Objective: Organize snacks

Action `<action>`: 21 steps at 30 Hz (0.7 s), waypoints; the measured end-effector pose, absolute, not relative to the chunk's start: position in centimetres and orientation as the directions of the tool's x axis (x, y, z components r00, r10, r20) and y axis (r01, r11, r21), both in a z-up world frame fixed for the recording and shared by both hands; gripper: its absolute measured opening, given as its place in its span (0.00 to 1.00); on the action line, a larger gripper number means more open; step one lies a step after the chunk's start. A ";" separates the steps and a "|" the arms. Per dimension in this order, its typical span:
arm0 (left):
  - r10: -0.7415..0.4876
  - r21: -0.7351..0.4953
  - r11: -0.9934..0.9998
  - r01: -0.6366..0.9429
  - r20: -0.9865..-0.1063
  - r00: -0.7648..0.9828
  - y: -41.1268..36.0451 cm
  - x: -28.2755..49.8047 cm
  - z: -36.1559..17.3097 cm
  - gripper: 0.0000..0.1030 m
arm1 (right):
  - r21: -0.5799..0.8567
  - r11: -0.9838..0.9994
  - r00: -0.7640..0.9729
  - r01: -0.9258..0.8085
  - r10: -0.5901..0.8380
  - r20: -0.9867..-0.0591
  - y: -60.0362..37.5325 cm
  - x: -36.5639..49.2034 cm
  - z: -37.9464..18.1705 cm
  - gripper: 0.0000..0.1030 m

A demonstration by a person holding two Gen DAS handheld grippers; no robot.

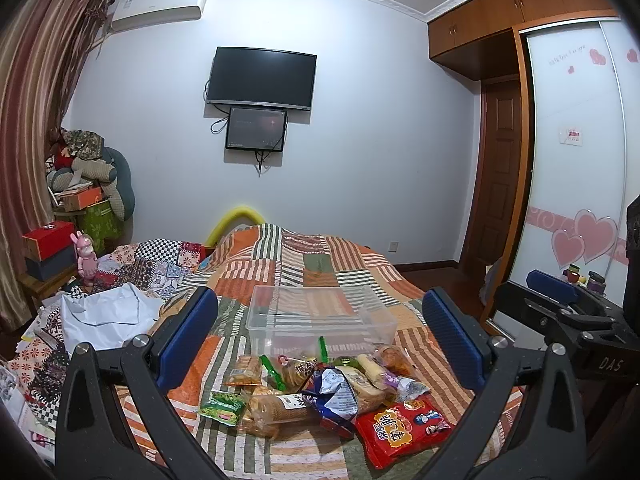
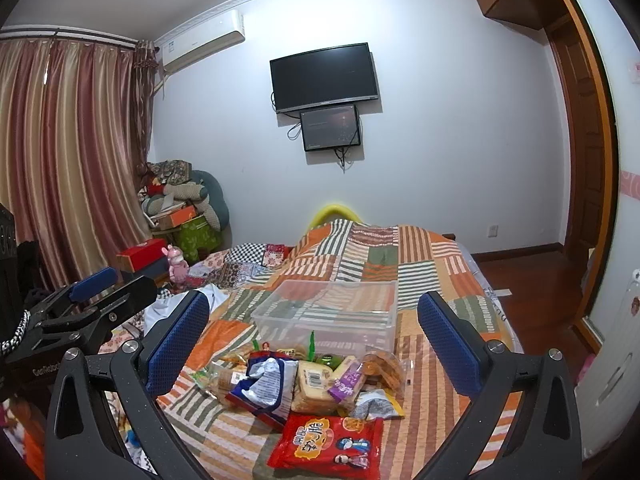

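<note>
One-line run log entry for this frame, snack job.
stage: pre-grasp | left gripper: open, empty | right gripper: open, empty | clear bin: on bed, empty | snack pile: on quilt before bin | red packet: nearest

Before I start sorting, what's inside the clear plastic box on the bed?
The clear plastic box looks empty; only the striped quilt shows through its walls. The snack pile in front hides its lowest front edge.

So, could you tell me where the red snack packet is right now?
In both wrist views the red snack packet lies on the quilt, nearest the cameras, in front of the snack pile and the clear bin.
</note>
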State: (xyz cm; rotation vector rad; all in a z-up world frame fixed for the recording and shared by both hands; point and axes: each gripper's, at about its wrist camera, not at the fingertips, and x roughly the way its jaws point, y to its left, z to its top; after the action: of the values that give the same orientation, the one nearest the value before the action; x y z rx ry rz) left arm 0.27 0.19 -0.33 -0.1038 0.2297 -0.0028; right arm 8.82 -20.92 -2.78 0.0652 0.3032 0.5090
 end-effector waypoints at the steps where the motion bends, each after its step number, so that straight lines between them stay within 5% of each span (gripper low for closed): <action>1: -0.016 -0.103 0.995 -0.008 -0.228 0.973 0.2 0.3 -0.4 1.00 | 0.136 0.872 0.829 -0.470 0.489 -0.270 -20.9 8.8 -2.8 1.00; 15: -0.038 -0.084 0.996 0.010 -0.334 0.942 0.9 2.5 -2.3 0.99 | 0.111 0.876 0.798 -0.468 0.474 -0.373 -20.5 10.6 -4.6 1.00; 21: -0.034 -0.078 0.997 0.002 -0.407 0.913 1.5 3.6 -4.3 0.85 | 0.090 0.886 0.766 -0.455 0.442 -0.466 -20.6 12.0 -7.0 1.00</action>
State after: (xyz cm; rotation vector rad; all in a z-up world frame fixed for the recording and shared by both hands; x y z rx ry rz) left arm 3.59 1.53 -4.31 -0.0769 0.4201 -0.0186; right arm 12.02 -20.63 -7.00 -0.0288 0.4993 0.4870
